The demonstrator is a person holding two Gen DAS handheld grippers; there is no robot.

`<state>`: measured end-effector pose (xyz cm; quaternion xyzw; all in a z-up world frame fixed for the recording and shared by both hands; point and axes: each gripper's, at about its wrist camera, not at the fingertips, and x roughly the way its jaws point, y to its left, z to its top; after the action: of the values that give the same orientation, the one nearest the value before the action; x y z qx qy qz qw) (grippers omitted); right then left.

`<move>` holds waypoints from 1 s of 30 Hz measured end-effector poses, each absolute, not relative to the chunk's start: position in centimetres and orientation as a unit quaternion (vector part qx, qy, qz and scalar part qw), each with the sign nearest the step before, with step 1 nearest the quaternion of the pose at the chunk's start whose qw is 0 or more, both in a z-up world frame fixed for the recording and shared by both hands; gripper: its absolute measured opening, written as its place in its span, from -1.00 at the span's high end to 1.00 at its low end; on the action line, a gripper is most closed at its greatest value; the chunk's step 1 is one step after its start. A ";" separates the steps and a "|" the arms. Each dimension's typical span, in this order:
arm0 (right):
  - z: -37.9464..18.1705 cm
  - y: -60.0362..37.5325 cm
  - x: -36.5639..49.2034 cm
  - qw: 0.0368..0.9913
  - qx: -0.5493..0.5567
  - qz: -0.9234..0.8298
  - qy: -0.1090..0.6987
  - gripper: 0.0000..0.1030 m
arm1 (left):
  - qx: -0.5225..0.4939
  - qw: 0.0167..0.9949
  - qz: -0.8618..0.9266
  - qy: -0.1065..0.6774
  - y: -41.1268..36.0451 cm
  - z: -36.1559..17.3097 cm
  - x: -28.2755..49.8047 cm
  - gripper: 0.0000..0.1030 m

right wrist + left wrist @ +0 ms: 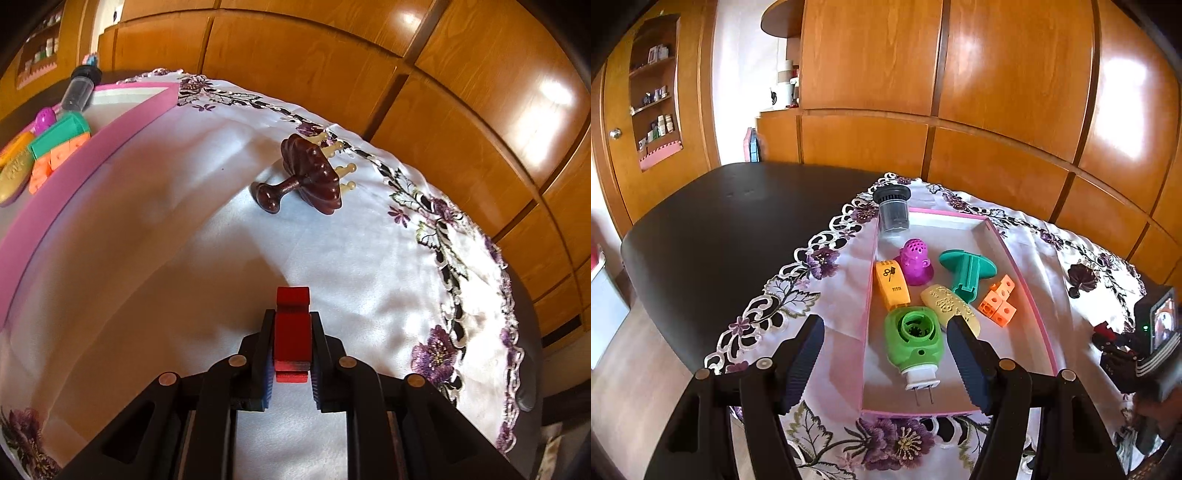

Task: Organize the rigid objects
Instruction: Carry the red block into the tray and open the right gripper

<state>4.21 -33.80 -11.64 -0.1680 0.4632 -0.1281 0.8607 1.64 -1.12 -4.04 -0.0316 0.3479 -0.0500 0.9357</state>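
Observation:
A pink-rimmed tray [1030, 306] lies on the white embroidered cloth and holds a green plug-in device [914, 341], an orange piece [891, 283], a magenta piece [915, 261], a teal piece [966, 271], a yellow oval [947, 304] and orange cubes [999, 301]. A dark cylinder [893, 208] stands at the tray's far corner. My left gripper [886, 332] is open above the tray's near end, around the green device. My right gripper [291, 325] is shut on a red block [291, 332] above the cloth. A dark wooden massager [308, 175] lies ahead of it.
The tray's pink wall [85, 147] runs along the left of the right wrist view. The bare black tabletop [720, 221] extends left of the cloth. Wooden cabinet panels [997, 92] stand behind the table. The right gripper's body [1141, 347] shows at the right edge.

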 end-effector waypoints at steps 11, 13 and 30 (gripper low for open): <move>-9.6 -34.4 4.0 0.857 -0.078 -0.114 0.496 0.73 | -0.055 0.938 -0.023 0.340 1.4 -3.8 1.8 -0.34; -9.3 -33.4 3.7 0.861 -0.086 -0.105 0.490 0.73 | -0.053 0.938 -0.023 0.342 1.4 -3.9 1.9 -0.32; -4.1 -20.0 4.3 0.897 -0.069 0.080 0.429 0.73 | -0.063 0.934 0.001 0.352 3.0 -4.9 2.7 -0.25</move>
<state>4.33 -19.95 -4.10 -0.0693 0.4286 0.0799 0.8973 2.66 3.04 -4.93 -0.0625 0.3525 0.0007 0.9337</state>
